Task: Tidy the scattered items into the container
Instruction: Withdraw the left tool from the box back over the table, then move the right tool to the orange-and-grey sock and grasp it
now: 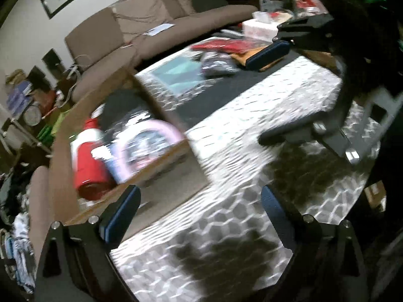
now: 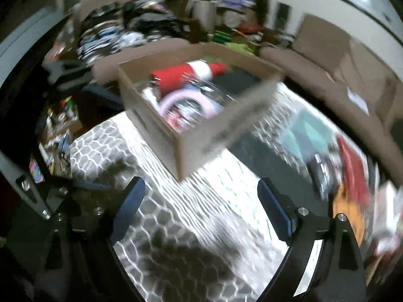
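Nearest to both cameras, the left tool (image 1: 200, 211) and the right tool (image 2: 201, 206) stand wide open and empty above the patterned desk (image 1: 226, 130). Farther away the cardboard box (image 2: 181, 148) holds a red bottle (image 2: 191, 73) and a pink ring (image 2: 186, 100), while red packets (image 1: 226, 46) lie scattered beyond it.

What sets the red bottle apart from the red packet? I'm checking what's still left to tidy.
Place: the red bottle lies inside the cardboard box; the red packet sits out on the table, beyond the box.
Shape: the bottle is a rounded cylinder; the packet is flat.
Colour: the bottle has a white band near its neck; the packet looks red all over, though blur hides detail.
Both are mainly red, and neither is held.
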A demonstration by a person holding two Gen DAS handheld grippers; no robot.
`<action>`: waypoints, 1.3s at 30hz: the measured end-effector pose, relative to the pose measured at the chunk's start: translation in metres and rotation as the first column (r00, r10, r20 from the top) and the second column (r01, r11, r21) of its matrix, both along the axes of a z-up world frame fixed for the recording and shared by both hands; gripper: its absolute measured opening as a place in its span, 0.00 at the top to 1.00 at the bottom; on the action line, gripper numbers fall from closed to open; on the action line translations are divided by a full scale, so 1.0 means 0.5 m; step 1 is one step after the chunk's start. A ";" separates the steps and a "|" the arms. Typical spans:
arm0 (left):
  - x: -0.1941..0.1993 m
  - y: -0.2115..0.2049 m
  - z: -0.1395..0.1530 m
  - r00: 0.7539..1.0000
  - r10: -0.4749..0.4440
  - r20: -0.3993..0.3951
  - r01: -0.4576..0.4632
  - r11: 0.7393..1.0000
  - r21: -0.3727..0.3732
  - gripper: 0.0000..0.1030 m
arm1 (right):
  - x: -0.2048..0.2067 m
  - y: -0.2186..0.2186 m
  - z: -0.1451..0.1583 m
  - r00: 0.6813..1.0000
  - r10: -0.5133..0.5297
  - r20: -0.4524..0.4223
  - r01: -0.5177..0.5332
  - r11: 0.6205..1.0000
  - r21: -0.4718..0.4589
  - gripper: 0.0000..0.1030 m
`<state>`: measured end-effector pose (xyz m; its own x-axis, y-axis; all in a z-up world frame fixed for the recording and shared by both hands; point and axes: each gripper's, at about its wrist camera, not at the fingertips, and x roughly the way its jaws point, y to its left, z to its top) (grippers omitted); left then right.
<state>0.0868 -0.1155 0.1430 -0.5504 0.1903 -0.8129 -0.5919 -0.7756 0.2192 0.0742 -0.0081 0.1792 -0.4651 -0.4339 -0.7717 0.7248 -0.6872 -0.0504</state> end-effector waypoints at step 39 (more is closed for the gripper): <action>-0.517 0.554 -0.296 0.952 0.078 0.296 -0.174 0.933 0.314 0.08 | -0.455 0.629 -0.306 0.846 -0.509 0.158 0.507 0.860 0.050 0.73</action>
